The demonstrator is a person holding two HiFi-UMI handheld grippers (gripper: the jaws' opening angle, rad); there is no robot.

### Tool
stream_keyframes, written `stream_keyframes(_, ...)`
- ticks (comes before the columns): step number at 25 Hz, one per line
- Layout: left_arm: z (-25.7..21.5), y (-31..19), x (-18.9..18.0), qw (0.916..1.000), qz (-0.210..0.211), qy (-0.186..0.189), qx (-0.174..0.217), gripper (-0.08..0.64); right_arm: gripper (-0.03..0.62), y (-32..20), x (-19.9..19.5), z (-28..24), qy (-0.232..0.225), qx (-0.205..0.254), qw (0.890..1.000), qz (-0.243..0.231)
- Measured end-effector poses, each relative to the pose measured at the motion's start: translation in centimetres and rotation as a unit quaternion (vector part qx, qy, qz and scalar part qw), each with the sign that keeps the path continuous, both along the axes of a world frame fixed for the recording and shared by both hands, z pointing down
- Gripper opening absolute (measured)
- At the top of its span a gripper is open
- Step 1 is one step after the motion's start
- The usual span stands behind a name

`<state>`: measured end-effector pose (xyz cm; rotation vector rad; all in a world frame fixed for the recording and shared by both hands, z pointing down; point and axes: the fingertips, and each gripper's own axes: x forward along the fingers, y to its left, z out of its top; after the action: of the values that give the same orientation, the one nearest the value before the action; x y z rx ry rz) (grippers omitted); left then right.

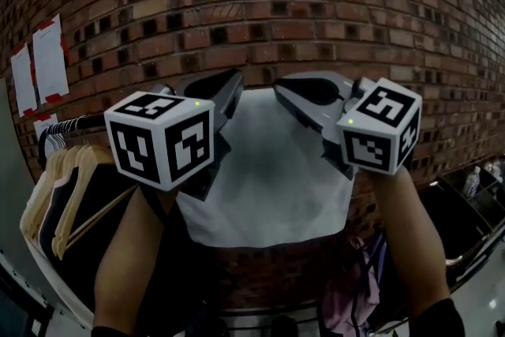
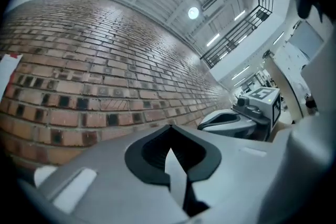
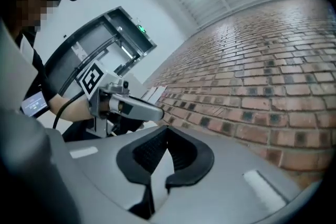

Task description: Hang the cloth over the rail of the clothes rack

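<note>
The cloth [image 1: 268,170], pale and square-cornered, hangs spread in the air in front of the brick wall [image 1: 276,4], its lower edge free. The left tongs [image 1: 231,87] bite the cloth's top edge at its left end. The right tongs [image 1: 282,89] bite the same edge a little to the right, so only a short stretch of that edge shows between the two tips. Below them the cloth widens, passing behind both tongs' bodies.

In the left gripper view the left tongs [image 2: 170,135] are clenched, with a pale sliver of cloth [image 2: 176,170] pinched between the dark pads [image 2: 149,157]. The right gripper view shows the same for the right tongs [image 3: 167,134]: they are closed, with a strip of cloth [image 3: 157,170] caught between the pads [image 3: 144,152].

Each tongs carries a marker cube. The left cube [image 1: 162,140] sits over the cloth's left side and the right cube [image 1: 383,126] just off its upper right corner. A bare forearm [image 1: 130,256] reaches up beside the cloth's lower left corner, and the other forearm [image 1: 410,241] reaches up past its right edge.

The clothes rack [image 1: 47,249] stands to the left of the cloth and lower. Its dark rail [image 1: 75,123] carries wooden hangers [image 1: 71,185] and dark garments [image 1: 102,201]. The cloth hangs clear of that rail. Paper sheets [image 1: 43,63] are taped to the wall up and to the left of the cloth.
</note>
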<state>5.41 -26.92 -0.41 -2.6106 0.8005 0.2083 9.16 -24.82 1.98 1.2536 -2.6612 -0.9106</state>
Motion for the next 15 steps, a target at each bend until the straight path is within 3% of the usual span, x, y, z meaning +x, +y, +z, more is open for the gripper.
stream_keyframes(6, 11.2, 1.2, 0.6, 0.9987, 0.002, -0.029, -0.041, 0.020, 0.005, 0.3, -0.3, 8.9, -0.031, -0.017, 0.999, -0.002)
stream_keyframes(9, 15.5, 1.8, 0.8, 0.9962, -0.012, -0.023, -0.084, 0.020, 0.005, 0.8, -0.3, 13.0, -0.061, -0.055, 0.997, -0.018)
stream_keyframes(12, 17.2, 1.7, 2.3, 0.9934, -0.002, -0.013, -0.114, 0.020, 0.005, 1.5, 1.6, 14.5, -0.094, -0.075, 0.993, -0.014)
stream_keyframes(15, 18.2, 0.9, 1.9, 0.9930, 0.006, -0.006, -0.118, 0.020, 0.005, 1.4, 1.4, 16.0, -0.088, -0.062, 0.994, 0.014)
